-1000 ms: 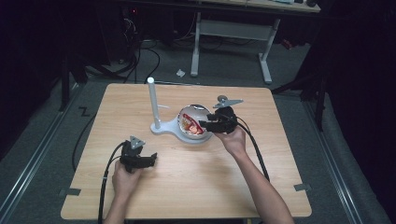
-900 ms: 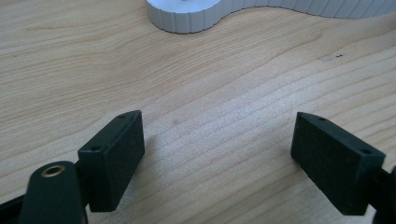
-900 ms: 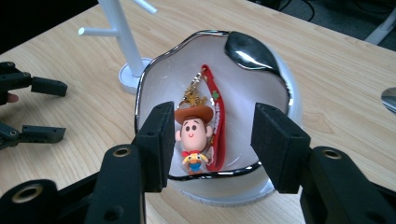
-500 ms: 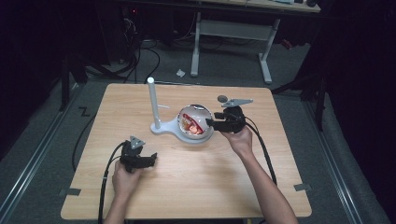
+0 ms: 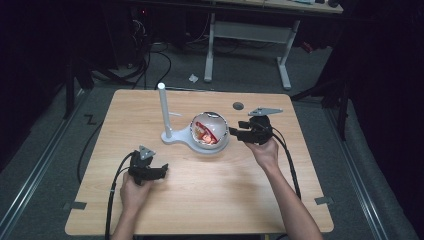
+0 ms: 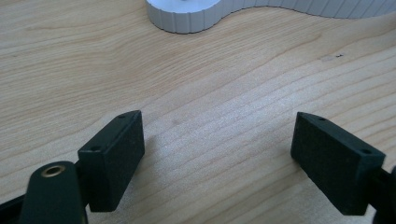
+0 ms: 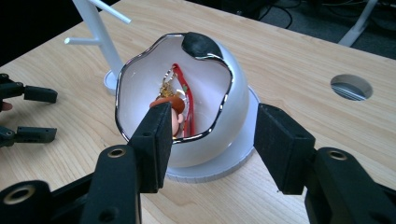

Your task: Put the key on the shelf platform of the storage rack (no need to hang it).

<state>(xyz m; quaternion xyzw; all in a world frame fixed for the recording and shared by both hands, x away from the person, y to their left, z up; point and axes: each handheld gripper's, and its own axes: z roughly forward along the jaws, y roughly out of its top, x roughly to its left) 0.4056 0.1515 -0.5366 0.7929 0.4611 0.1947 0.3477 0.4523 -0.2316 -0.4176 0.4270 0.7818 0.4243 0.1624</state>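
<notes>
A white bowl (image 5: 210, 131) with a wavy silver rim lies tilted on the round end of a white stand base (image 5: 186, 138). Inside the bowl (image 7: 205, 88) is a small figure keychain (image 7: 175, 109) with a red strap. My right gripper (image 5: 235, 133) sits just right of the bowl and points at it. Its jaws (image 7: 215, 121) stand apart, level with the bowl's near rim, and grip nothing. My left gripper (image 5: 161, 170) rests low over the table's front left, pointing right. Its jaws (image 6: 219, 140) are wide open over bare wood.
A thin white post (image 5: 163, 109) with short pegs rises from the stand's left end. The base's ribbed edge (image 6: 187, 18) lies ahead of the left jaws. A round cable hole (image 5: 238, 105) sits behind the bowl. Cables trail off the table's front.
My right gripper has drawn back to the right, a little away from the bowl. The left gripper has stayed where it was.
</notes>
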